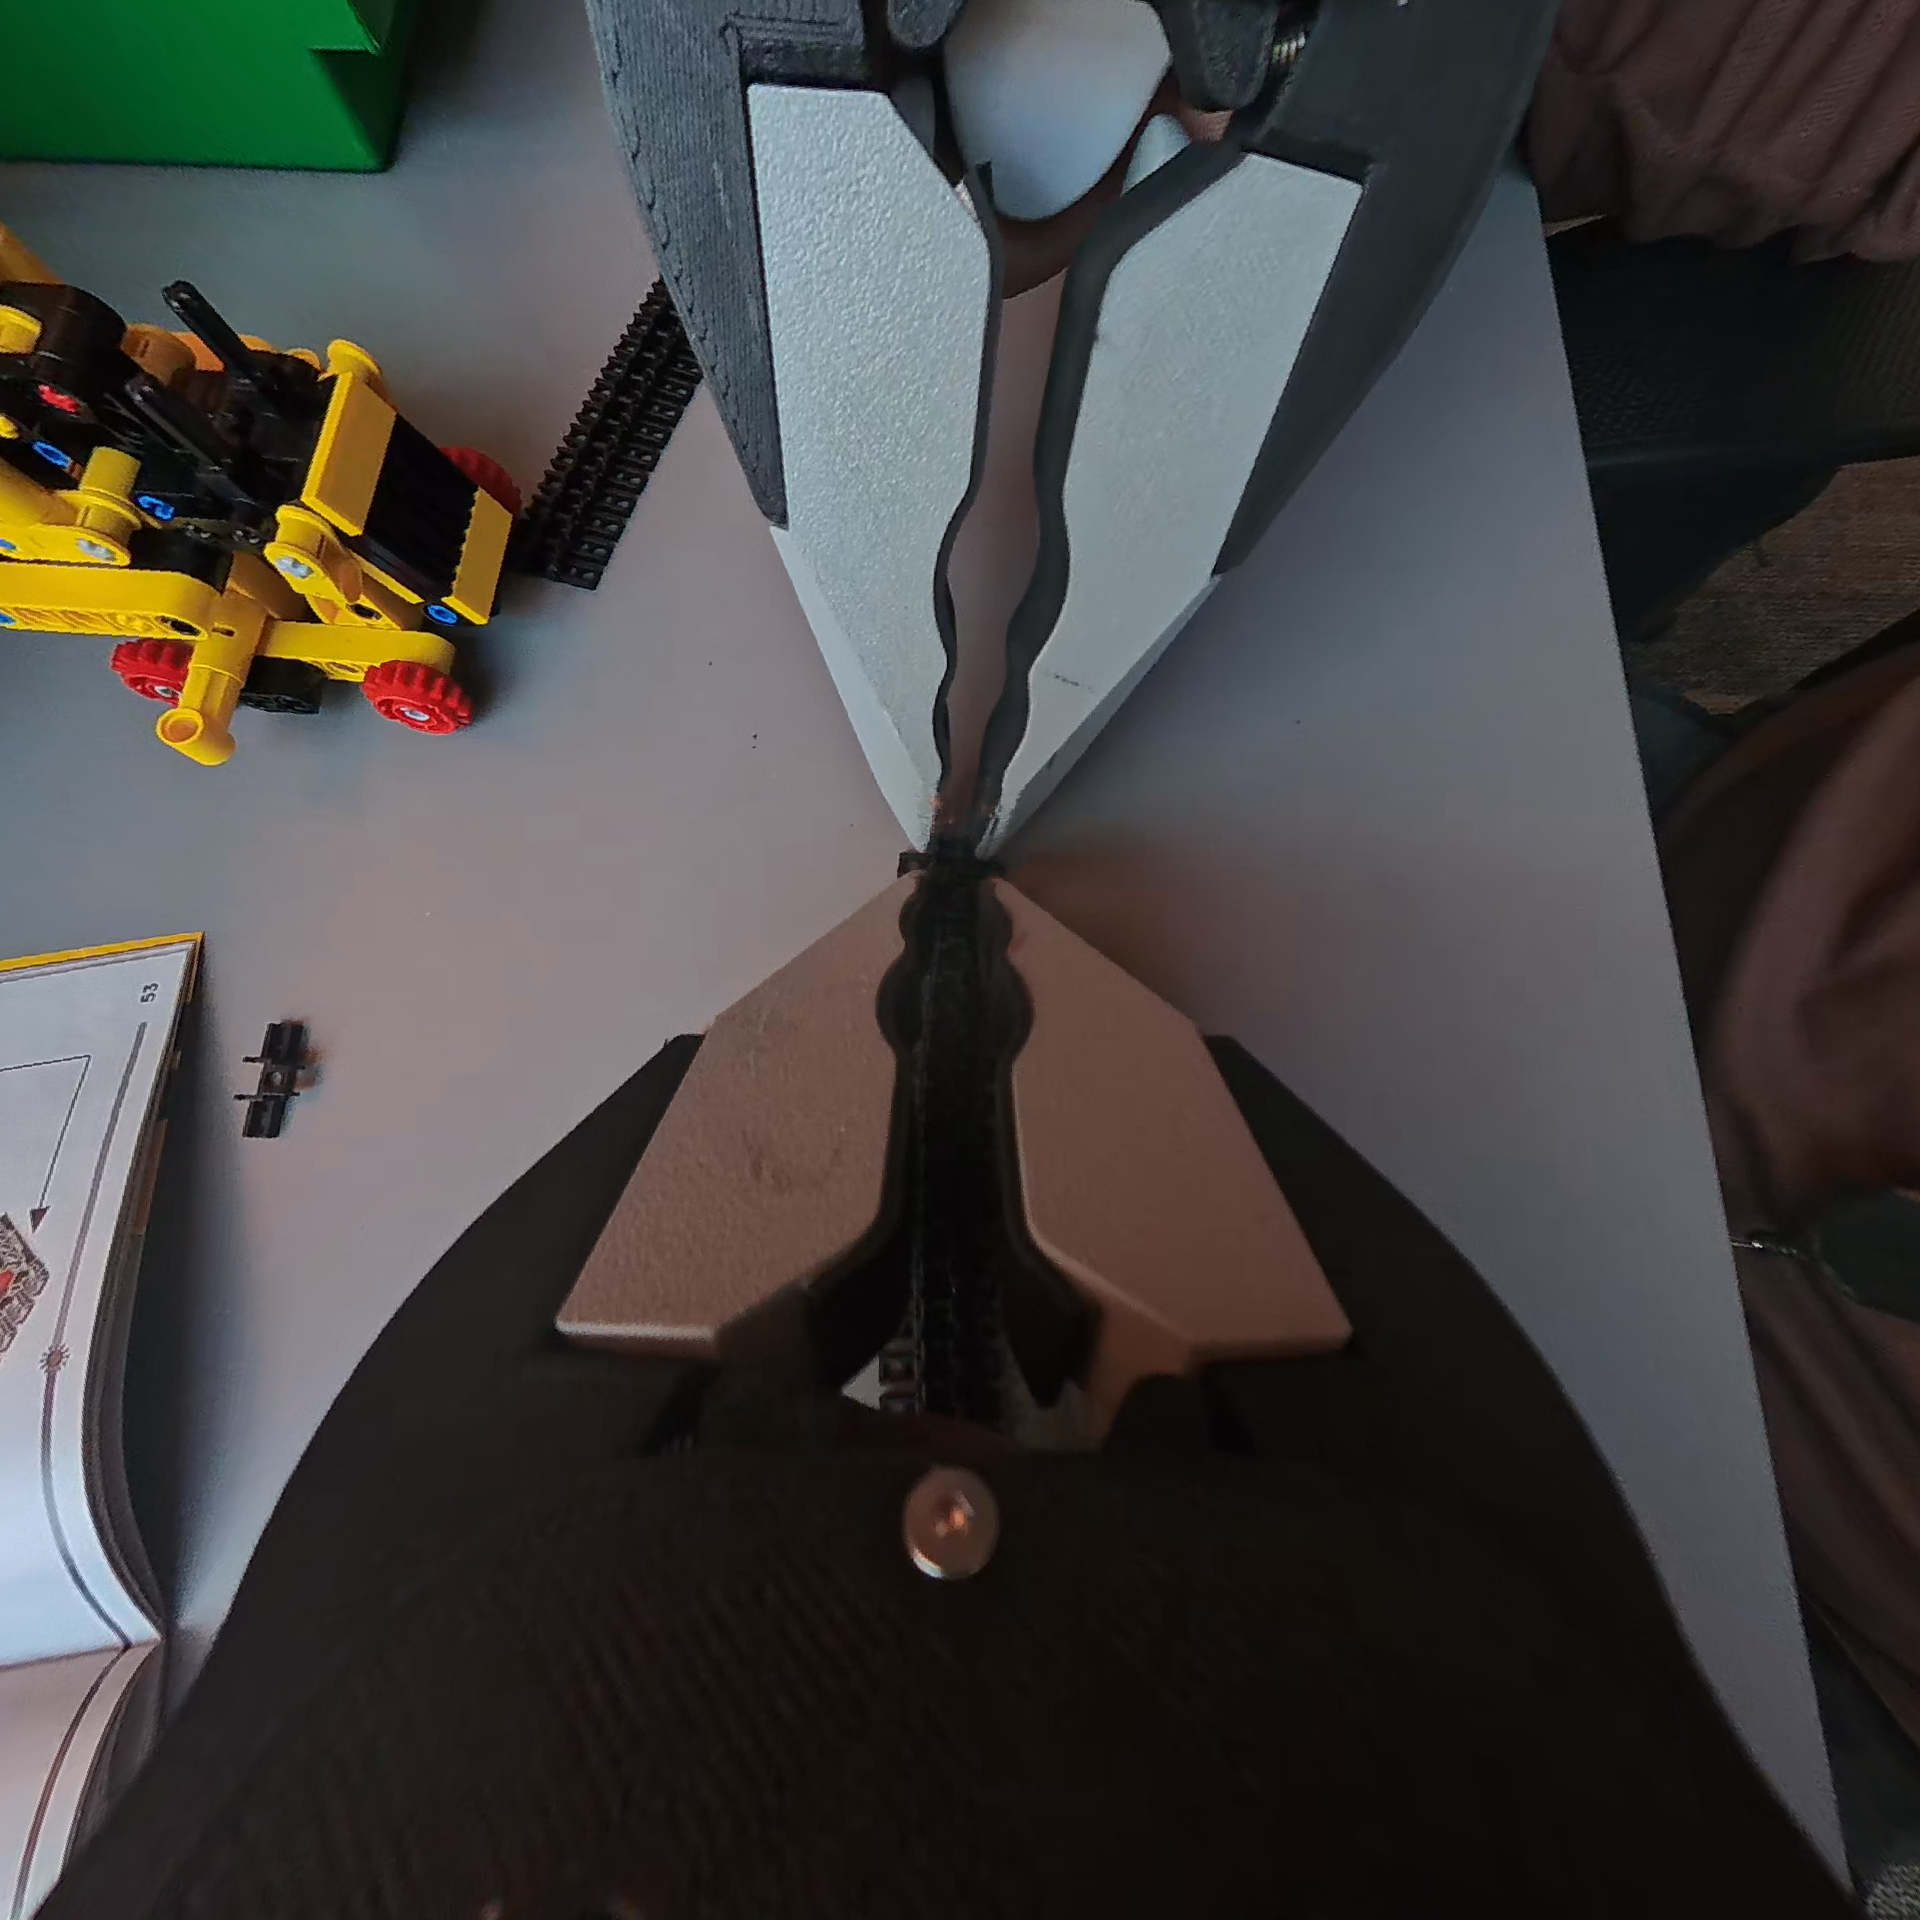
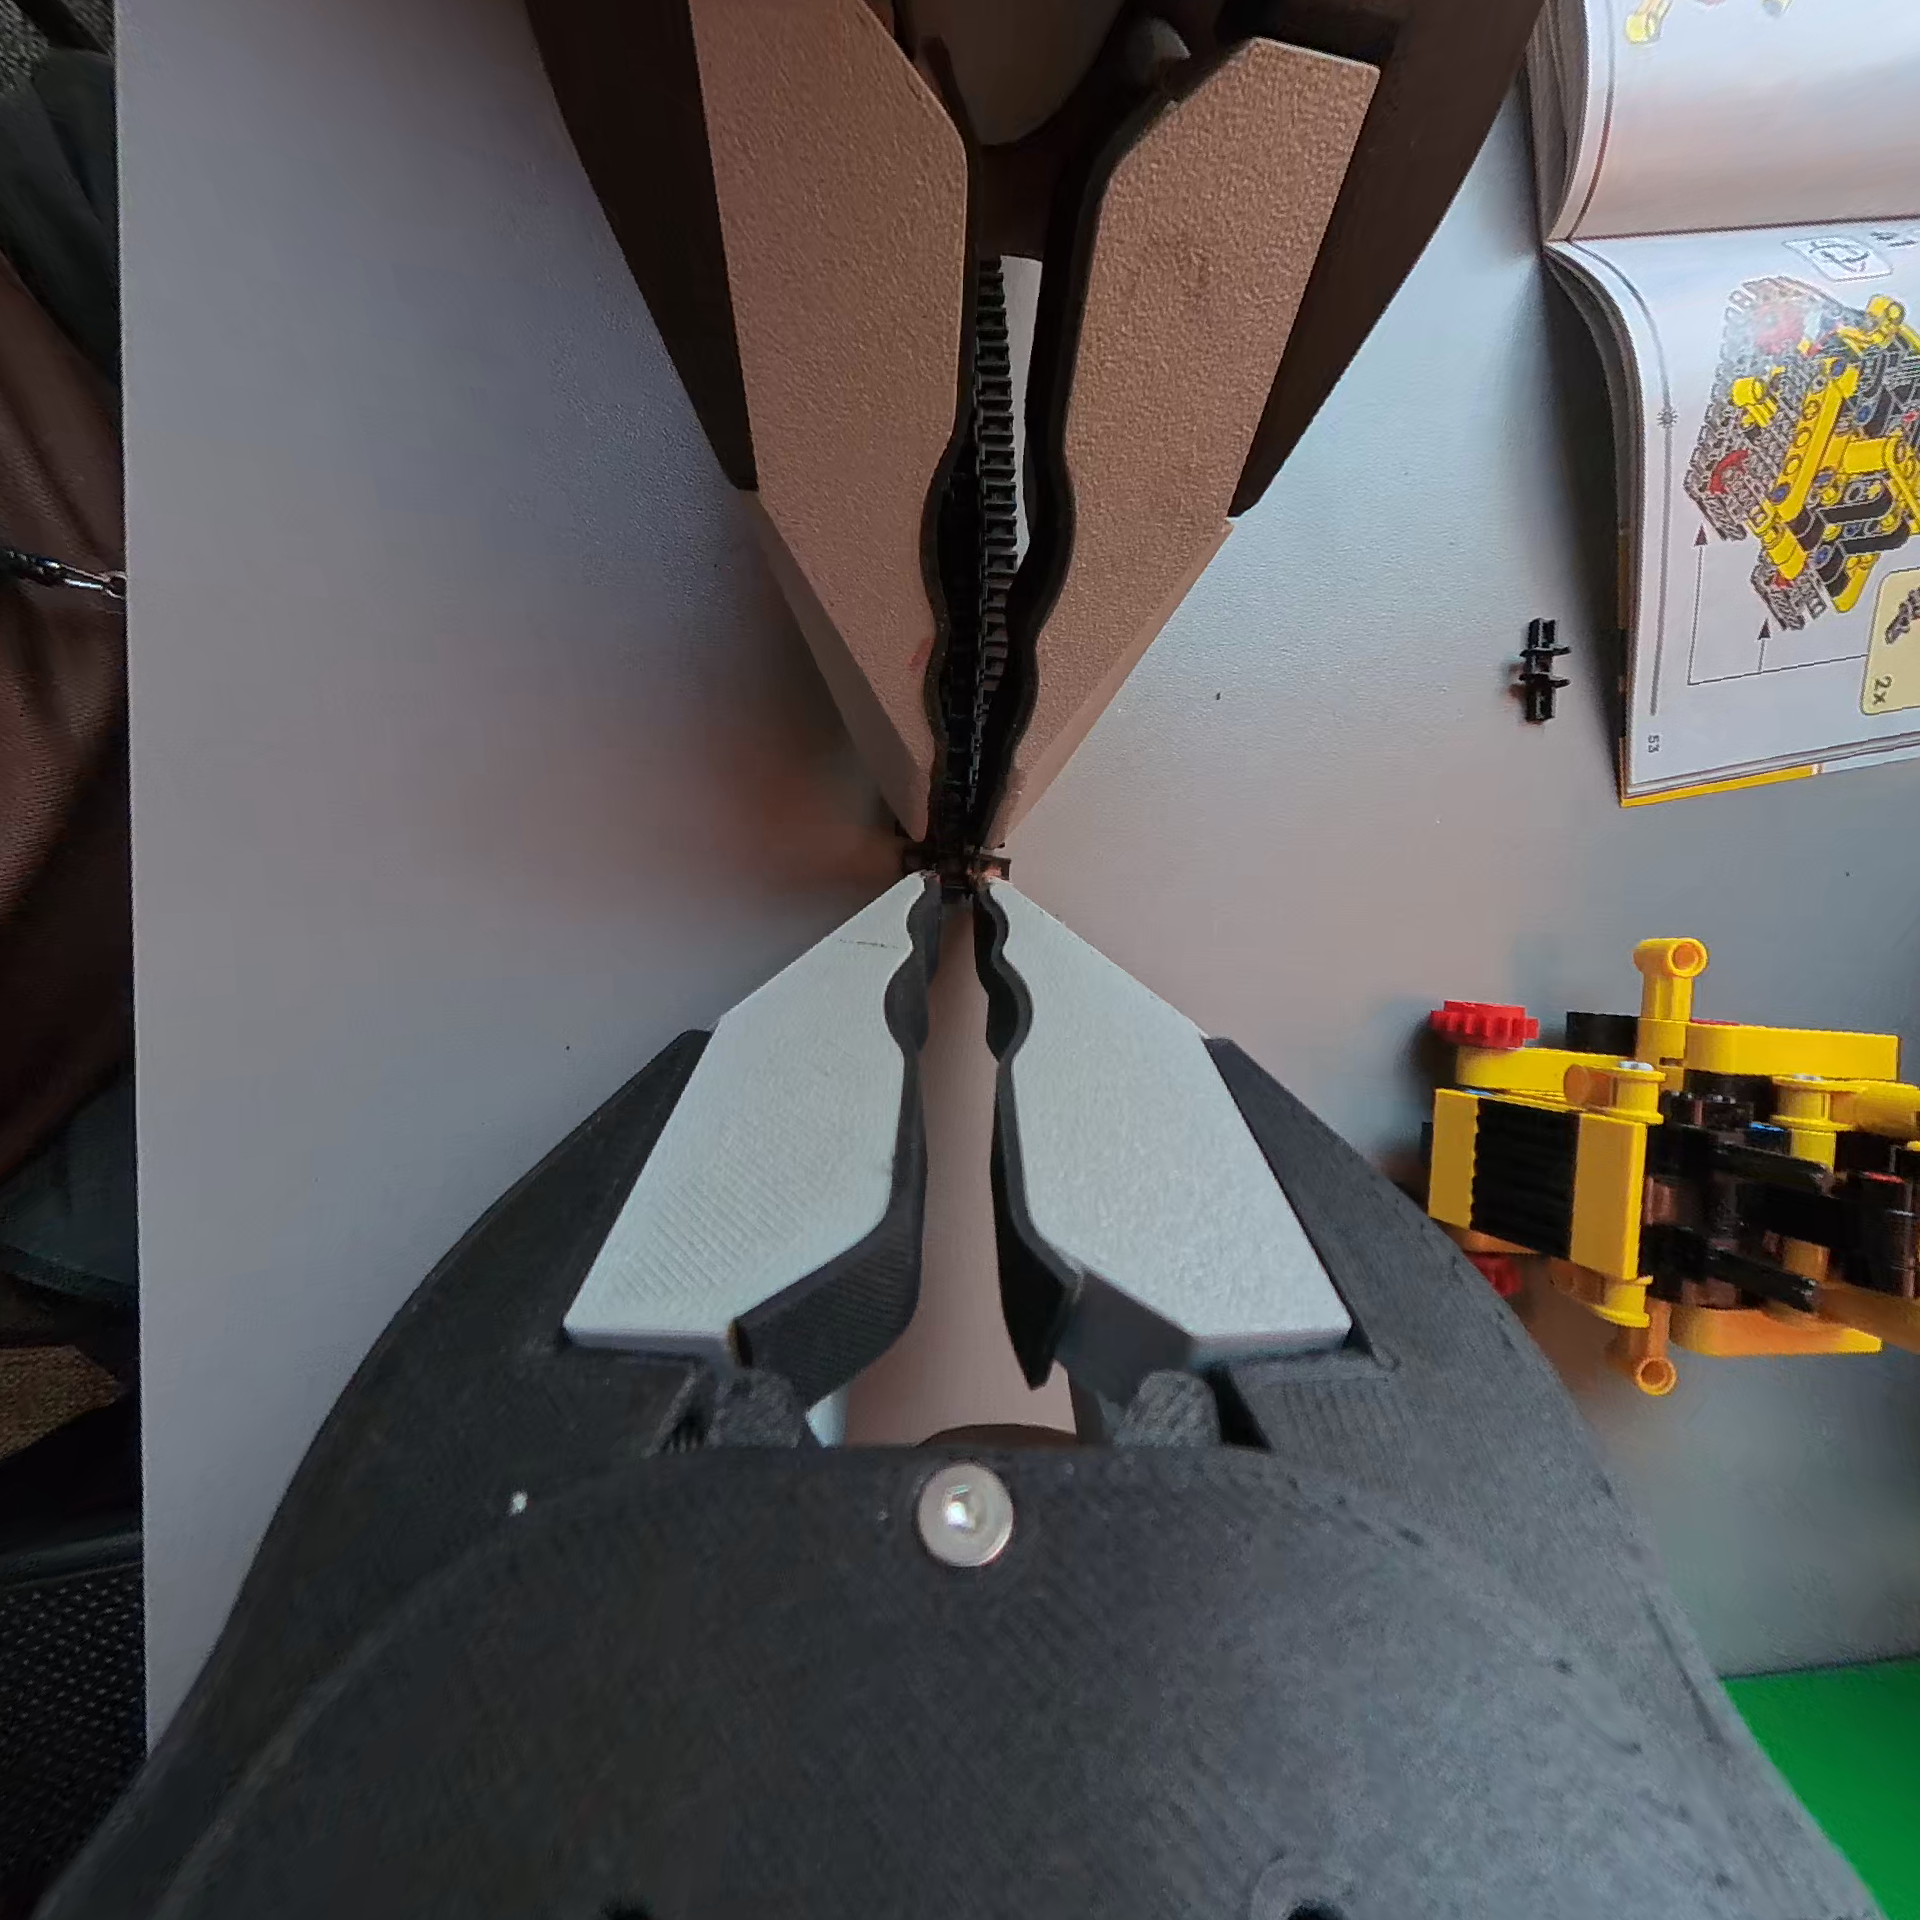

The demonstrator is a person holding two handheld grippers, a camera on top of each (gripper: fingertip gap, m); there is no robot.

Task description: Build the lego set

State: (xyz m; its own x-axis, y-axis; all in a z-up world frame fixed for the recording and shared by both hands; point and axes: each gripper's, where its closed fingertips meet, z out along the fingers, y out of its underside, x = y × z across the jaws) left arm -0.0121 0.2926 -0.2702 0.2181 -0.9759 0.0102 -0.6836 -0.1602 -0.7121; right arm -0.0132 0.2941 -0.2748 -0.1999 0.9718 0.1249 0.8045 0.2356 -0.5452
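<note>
Your two grippers meet tip to tip over the smooth pale-grey table (image 1: pixel 520 831). Your left gripper (image 1: pixel 951 883), the one with tan, grainy-faced fingers on a dark ribbed body, is clamped along a black toothed lego track strip (image 2: pixel 982 540); the strip runs lengthwise between the wavy black rubber pads, and from the right wrist view you can see its comb-like links pinched from the tip back towards the body. Your right gripper (image 2: pixel 958 883), grey-faced with the same wavy black pads (image 2: pixel 904 997), has its tips closed on the very end of that strip, right where a small black link sticks out between the two noses; behind the tips the pads bow apart.

Off to one side sits the yellow and black lego bulldozer model (image 1: pixel 260 499), blocky, with red toothed gear wheels and blue pin ends, resting on the table. A second black track strip (image 1: pixel 613 447) lies just beside its ribbed black-and-yellow end. A single small black track link (image 1: pixel 275 1081) lies alone near the open instruction booklet (image 1: pixel 73 1247), whose glossy pages curl at the spine. A green box (image 1: pixel 208 83) sits at the far corner.
</note>
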